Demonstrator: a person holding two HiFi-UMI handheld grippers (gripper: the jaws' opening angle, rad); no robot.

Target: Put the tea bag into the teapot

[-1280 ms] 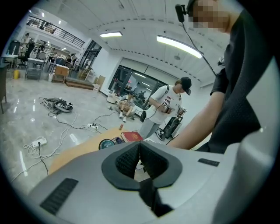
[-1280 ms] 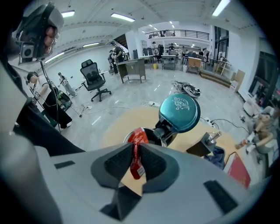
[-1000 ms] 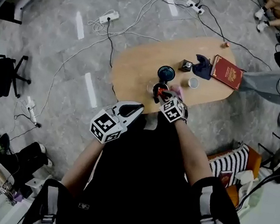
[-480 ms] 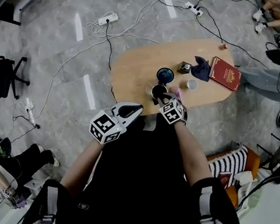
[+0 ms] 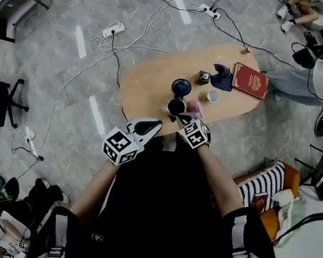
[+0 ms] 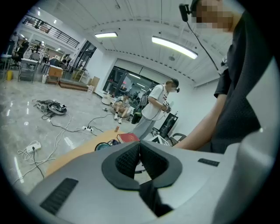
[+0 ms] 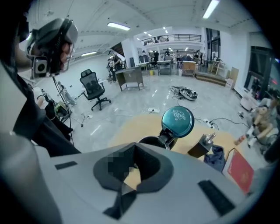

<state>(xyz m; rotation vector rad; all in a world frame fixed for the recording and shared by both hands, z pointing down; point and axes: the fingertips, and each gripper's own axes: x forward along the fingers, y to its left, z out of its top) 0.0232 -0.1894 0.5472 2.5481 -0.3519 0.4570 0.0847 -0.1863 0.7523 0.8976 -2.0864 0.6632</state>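
Two grippers, jaws pressed together, empty: left gripper (image 5: 155, 123) at surface (image 5: 147, 84) edge; right gripper (image 5: 181, 119) near open-lidded teapot (image 5: 176, 107); pink packet (image 5: 195, 107) beside teapot.

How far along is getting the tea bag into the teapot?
Done: the teapot stands with its lid open. In hand: nothing; the left tongs and right tongs look shut and empty. Left: a pink item lies beside the teapot; whether a tea bag is inside isn't visible.
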